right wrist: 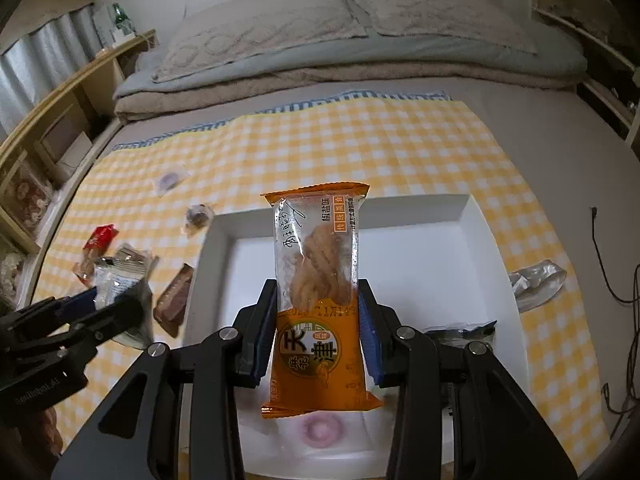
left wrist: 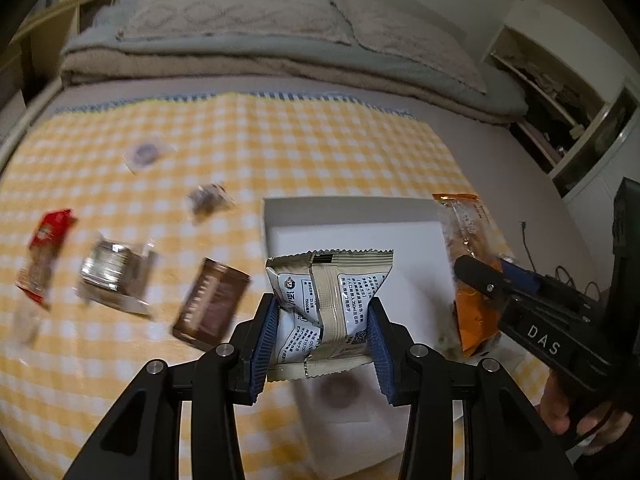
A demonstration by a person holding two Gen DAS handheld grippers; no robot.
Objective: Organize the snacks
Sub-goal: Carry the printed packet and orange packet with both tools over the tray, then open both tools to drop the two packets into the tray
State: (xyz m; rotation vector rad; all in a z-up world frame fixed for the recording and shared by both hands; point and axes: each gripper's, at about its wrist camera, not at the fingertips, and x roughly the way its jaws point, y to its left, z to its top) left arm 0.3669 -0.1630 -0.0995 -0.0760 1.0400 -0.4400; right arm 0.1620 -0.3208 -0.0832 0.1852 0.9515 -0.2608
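My left gripper (left wrist: pixel 324 308) is shut on a beige and white sachet (left wrist: pixel 332 304), held above the near left corner of a white tray (left wrist: pixel 352 210). My right gripper (right wrist: pixel 318 300) is shut on an orange packet of twisted dough sticks (right wrist: pixel 316 264), upright over the tray (right wrist: pixel 424 206). Each gripper shows in the other's view: the right one (left wrist: pixel 476 276) with the orange packet (left wrist: pixel 466 232) at the tray's right side, the left one (right wrist: pixel 104 304) with its sachet (right wrist: pixel 116 280) at the tray's left. A round doughnut-like snack (right wrist: pixel 320 432) and a dark packet (right wrist: pixel 460 330) lie in the tray.
On the yellow check cloth (left wrist: pixel 280 140) left of the tray lie a brown packet (left wrist: pixel 212 304), a silver packet (left wrist: pixel 112 276), a red packet (left wrist: pixel 48 256) and two small clear ones (left wrist: pixel 208 200) (left wrist: pixel 144 154). A silver wrapper (right wrist: pixel 536 284) lies right of the tray. Pillows and folded blankets (right wrist: pixel 320 60) are behind.
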